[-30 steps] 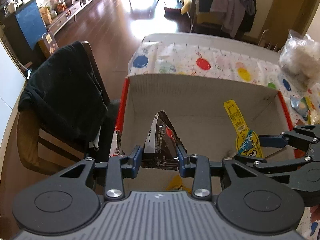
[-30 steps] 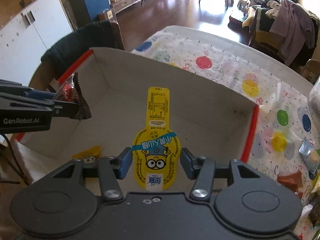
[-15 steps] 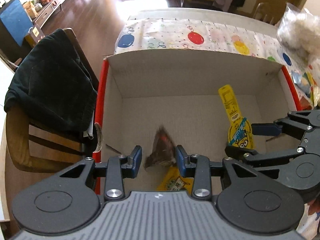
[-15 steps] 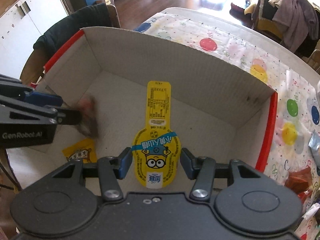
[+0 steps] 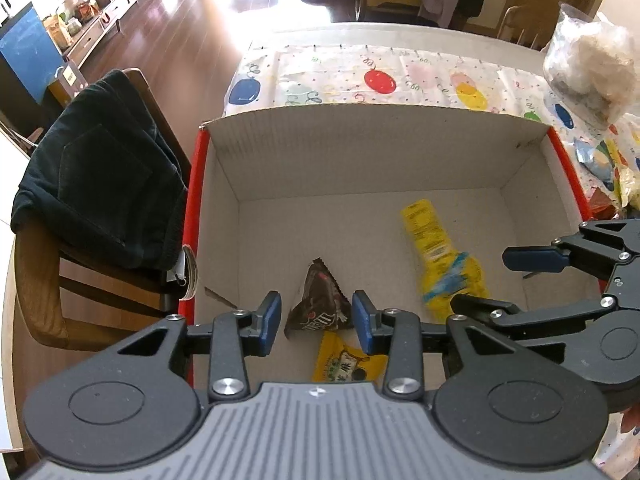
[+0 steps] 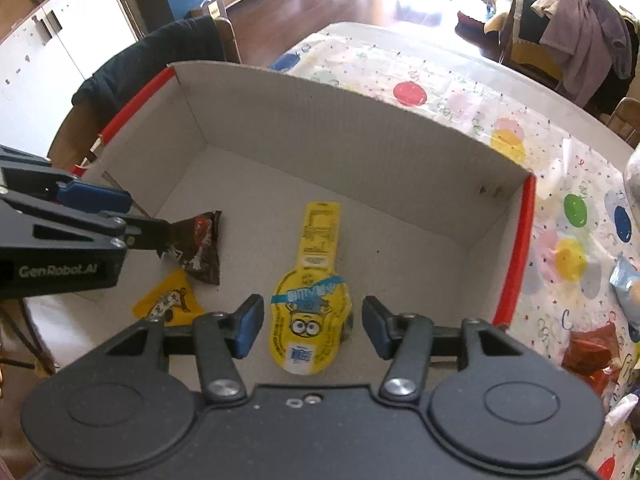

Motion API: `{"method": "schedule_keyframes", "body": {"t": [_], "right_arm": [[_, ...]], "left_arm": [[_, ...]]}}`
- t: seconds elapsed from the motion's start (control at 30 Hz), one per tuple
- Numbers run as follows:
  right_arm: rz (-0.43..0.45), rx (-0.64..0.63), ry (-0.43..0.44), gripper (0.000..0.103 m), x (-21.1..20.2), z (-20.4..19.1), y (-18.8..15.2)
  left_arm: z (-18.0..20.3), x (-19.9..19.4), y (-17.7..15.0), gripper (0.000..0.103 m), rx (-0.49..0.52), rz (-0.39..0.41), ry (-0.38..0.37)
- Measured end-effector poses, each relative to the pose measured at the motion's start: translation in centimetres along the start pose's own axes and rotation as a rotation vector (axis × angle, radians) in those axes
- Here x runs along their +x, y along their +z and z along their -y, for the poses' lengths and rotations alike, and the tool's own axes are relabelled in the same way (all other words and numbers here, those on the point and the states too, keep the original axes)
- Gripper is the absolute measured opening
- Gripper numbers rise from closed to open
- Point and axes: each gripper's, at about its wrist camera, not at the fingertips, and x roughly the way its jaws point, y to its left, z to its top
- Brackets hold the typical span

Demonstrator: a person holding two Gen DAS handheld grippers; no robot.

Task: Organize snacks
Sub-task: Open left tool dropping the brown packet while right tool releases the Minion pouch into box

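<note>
A cardboard box (image 5: pixel 360 152) with red edges stands on the table. My left gripper (image 5: pixel 314 312) hangs over its near left floor, jaws opening. The brown chocolate packet (image 5: pixel 318 284) lies between the blue pads with a gap on each side. A small yellow packet (image 5: pixel 344 360) lies just below it. My right gripper (image 6: pixel 312 320) is over the box's middle, jaws opening too. The long yellow cartoon packet (image 6: pixel 316 264) sits between its pads, clear of both. From the right wrist, the left gripper (image 6: pixel 144 216) shows beside the brown packet (image 6: pixel 200 248).
A chair draped with a dark garment (image 5: pixel 100 184) stands left of the box. The balloon-print tablecloth (image 5: pixel 380 80) stretches behind it. A clear plastic bag (image 5: pixel 592 68) and several loose snack packets (image 6: pixel 592 352) lie on the table to the right.
Both pairs of jaws have widened. The brown packet, pinched upright a second ago, has dropped to the box floor. The yellow cartoon packet has come free of the right pads.
</note>
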Motion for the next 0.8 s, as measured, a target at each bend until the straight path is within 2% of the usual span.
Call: {"method": "schedule_keyframes", "body": {"t": [0.33, 0.8], "right_arm": [[0.082, 0.020, 0.036, 0.060, -4.0, 0.5, -1.3], [0.230, 0.057, 0.077, 0.066, -10.9, 2.5, -4.9]], "left_arm": [[0.6, -2.7, -0.9, 0.042, -0.004, 0.073, -0.031], [4.0, -7.6, -2.7, 0.043, 0.029, 0.194, -0.085]]}}
